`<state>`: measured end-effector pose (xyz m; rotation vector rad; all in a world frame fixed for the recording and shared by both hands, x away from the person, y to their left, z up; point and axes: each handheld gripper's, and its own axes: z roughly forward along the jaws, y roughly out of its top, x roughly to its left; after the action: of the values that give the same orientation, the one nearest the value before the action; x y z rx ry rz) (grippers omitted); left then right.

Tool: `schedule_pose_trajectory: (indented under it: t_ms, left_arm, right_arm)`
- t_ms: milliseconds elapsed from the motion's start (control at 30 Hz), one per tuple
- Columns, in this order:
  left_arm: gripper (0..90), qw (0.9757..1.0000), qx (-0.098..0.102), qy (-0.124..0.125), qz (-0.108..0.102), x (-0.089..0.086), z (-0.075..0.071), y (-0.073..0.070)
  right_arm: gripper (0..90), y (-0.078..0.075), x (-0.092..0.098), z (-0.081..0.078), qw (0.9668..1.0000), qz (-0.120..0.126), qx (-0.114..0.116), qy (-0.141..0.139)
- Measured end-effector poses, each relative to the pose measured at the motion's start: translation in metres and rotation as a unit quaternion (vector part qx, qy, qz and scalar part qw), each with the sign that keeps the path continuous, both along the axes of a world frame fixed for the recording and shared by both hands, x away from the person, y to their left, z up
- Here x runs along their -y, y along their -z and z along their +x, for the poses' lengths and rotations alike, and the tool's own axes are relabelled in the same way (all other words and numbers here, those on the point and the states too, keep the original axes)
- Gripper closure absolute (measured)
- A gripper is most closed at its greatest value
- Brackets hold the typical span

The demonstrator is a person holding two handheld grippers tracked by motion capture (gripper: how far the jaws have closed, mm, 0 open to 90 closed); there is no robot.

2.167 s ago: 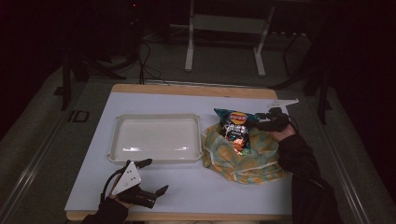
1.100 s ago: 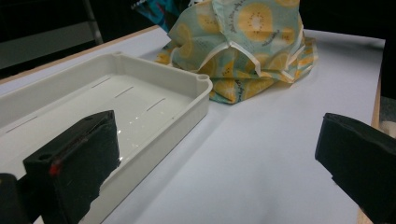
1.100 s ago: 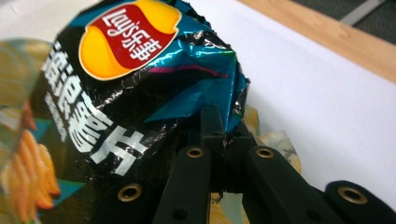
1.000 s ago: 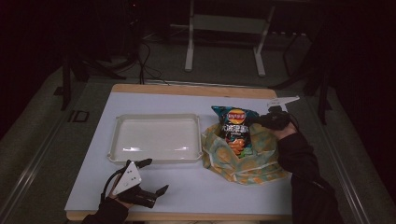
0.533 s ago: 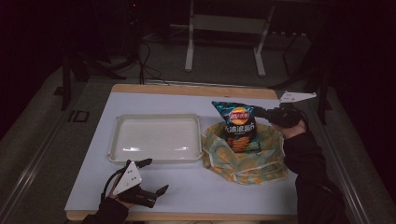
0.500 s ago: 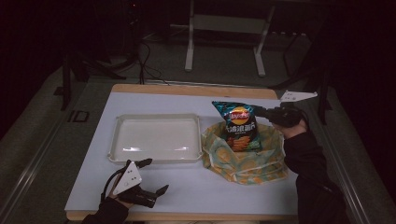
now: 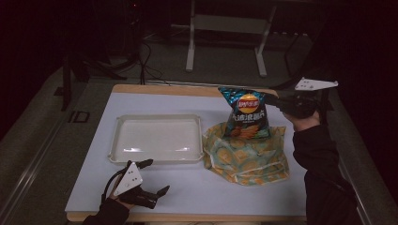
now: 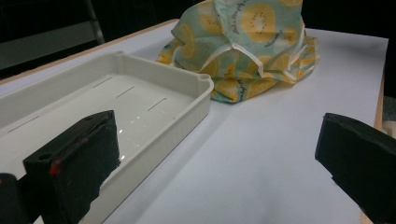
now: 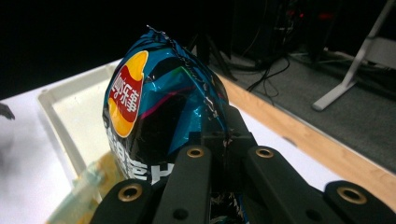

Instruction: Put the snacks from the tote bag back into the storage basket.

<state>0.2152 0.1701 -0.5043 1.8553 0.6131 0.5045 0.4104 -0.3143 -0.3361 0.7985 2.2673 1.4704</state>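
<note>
I have the blue chip bag (image 7: pixel 247 112) pinched by its upper edge in my right gripper (image 7: pixel 278 104), jaws clamped tight on it, hanging upright with its bottom at the mouth of the yellow-patterned cloth bag (image 7: pixel 246 154). The white tray (image 7: pixel 157 139) just beside that bag holds nothing. My left gripper (image 7: pixel 149 178) rests on the table (image 7: pixel 281 197) near the tray, jaws wide apart, nothing between them

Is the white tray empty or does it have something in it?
Empty. The white tray shows only its bare glossy floor in the high view and the left gripper view.
</note>
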Motion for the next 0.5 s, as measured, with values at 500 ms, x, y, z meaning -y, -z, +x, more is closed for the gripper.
schedule_pose_trajectory:
  t_ms: [500]
  left_arm:
    - [0.3,1.0,0.0,-0.002,-0.005,0.0,0.0,-0.001]
  right_arm:
    - [90.0,-0.04,-0.035,-0.005,0.9996,-0.007,0.021,0.016]
